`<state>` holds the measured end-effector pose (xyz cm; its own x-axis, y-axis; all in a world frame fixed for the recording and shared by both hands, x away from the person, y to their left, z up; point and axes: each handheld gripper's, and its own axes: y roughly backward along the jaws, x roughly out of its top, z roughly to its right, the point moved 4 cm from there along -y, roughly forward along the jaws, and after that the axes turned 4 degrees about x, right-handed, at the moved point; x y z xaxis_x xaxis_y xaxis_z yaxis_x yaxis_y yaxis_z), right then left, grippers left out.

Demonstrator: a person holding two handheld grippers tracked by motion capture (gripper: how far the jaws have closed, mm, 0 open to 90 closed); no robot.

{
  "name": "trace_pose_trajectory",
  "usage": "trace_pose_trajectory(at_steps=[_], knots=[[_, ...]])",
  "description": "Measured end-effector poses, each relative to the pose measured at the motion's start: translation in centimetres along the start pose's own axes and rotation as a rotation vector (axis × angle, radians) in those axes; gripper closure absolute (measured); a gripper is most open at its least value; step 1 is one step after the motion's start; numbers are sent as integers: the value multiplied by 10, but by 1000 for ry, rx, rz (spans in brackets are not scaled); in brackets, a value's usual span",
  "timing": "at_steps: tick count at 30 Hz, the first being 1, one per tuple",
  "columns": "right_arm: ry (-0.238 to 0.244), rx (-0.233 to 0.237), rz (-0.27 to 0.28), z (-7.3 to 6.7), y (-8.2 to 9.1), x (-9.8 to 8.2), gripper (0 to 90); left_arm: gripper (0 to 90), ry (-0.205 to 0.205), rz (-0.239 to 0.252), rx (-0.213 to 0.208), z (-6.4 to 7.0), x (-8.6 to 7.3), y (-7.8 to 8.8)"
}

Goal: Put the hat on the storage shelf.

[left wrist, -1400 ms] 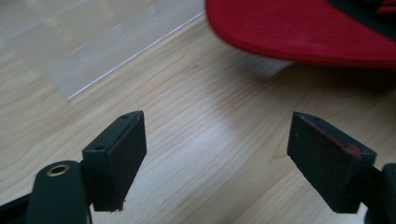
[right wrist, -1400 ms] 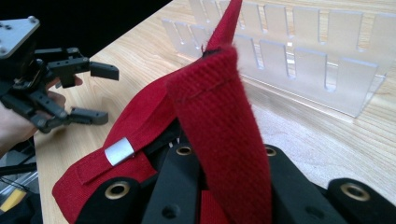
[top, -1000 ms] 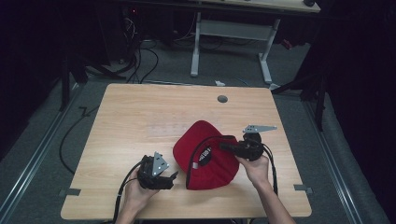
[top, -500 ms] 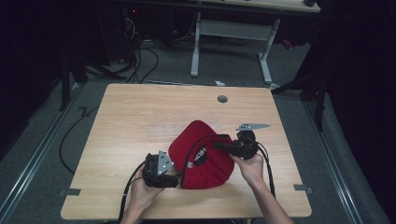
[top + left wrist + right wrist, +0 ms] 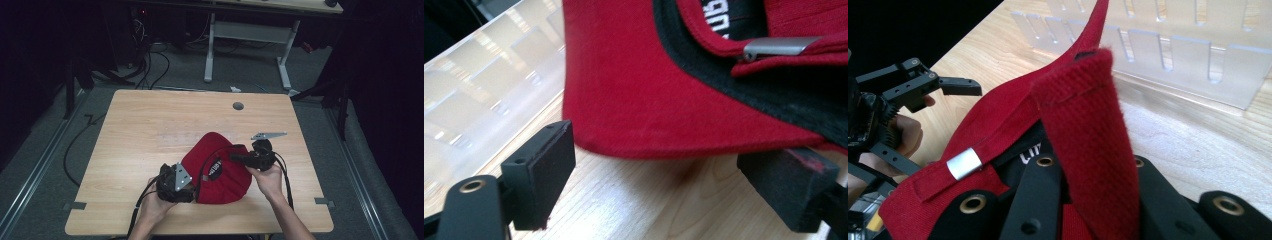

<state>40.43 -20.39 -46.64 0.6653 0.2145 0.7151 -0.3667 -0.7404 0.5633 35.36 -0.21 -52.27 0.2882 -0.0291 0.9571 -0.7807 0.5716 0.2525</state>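
Red cap lies upside down at table front edge; right tongs pinch its back strap taut, probably for adjusting, w/ left tongs spread beside the brim.

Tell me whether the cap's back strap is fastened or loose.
Loose: the right gripper pinches the strap, lifting its free end off the red cap, beyond the metal buckle.

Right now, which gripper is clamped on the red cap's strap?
The right gripper: its jaws pinch the strap. The left gripper stands open at the cap edge.
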Motion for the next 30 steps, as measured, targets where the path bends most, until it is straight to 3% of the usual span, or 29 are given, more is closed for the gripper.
trace_pose_trajectory(at_steps=[14, 18, 20, 25, 30], knots=[[-5, 46, -18, -5, -2, -3, 857, 267, -5, 22, 23, -2, 2, 0], [-10, 96, -41, -10, -6, -5, 856, 357, 14, 38, -21, 0, 7, 5], [3, 81, -44, -13, -7, -5, 856, 378, 23, 42, -21, 0, 8, 5], [-1, 104, -47, -12, -7, -5, 854, 508, 50, 33, -35, -5, 11, 10], [-1, 123, -31, -9, -6, -8, 833, 624, 71, 13, -89, -1, 18, 18]])
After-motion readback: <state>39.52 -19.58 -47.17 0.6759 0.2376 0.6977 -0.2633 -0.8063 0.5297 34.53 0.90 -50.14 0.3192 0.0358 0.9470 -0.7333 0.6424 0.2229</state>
